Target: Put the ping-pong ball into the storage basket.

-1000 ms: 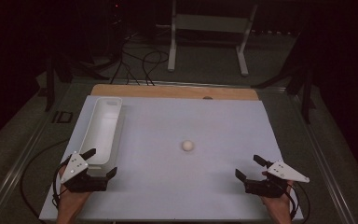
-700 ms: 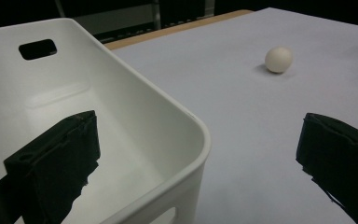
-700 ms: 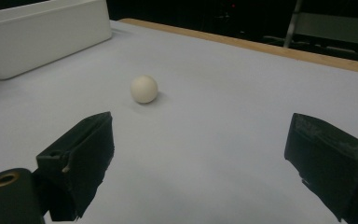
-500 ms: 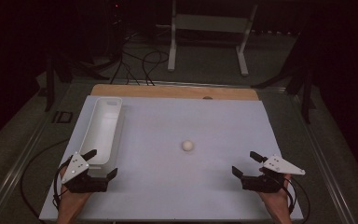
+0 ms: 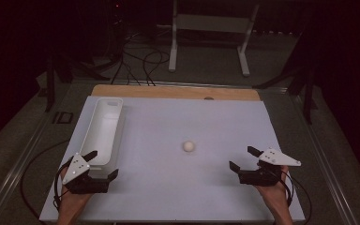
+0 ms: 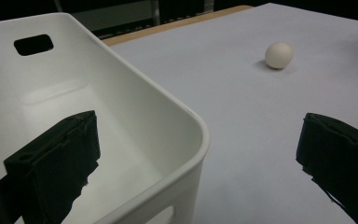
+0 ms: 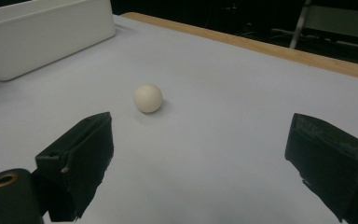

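1. The white ball lies alone mid-counter, well apart from both jaws' reach — free to approach.
2. The right hand-held gripper is spread wide and aimed at the ball, likely to straddle it.
3. The left hand-held gripper, also spread, straddles the white bin's near corner — perhaps to steady it.

right gripper edged leftward toward the ball, jaws wide apart

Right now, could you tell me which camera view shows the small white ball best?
The right gripper view: the ball lies close ahead on the white table, large and unobstructed. The left gripper view shows it farther off, beyond the white bin; the high view shows it small, mid-table.
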